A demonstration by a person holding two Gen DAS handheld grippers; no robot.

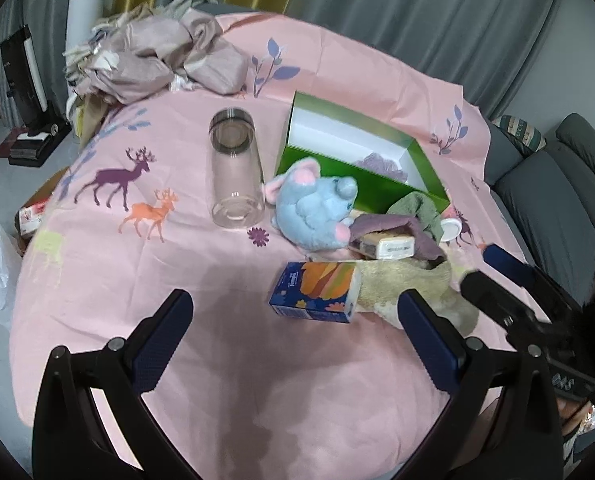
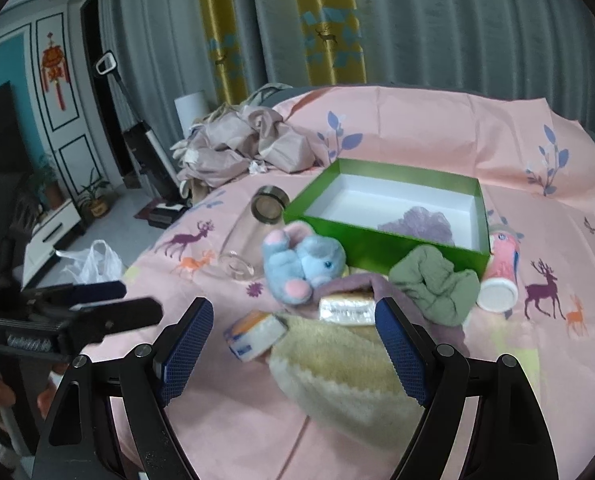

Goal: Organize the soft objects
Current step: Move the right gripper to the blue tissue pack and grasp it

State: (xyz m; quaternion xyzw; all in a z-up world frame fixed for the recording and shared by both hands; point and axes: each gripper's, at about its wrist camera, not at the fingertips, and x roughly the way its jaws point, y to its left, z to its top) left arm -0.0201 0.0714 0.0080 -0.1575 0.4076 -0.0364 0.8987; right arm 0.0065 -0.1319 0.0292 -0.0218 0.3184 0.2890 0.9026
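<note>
Both grippers released, nothing held. Left gripper (image 1: 295, 316) hovers over bare pink cloth (image 1: 145, 280) near the blue tissue pack (image 1: 317, 292). Right gripper (image 2: 293, 336) sits above the cream towel (image 2: 337, 368). Blue plush (image 2: 303, 266) lies just outside the green box (image 2: 377, 246), green cloth (image 2: 437, 288) beside it. Purple pouf (image 2: 417, 220) inside the box.
</note>
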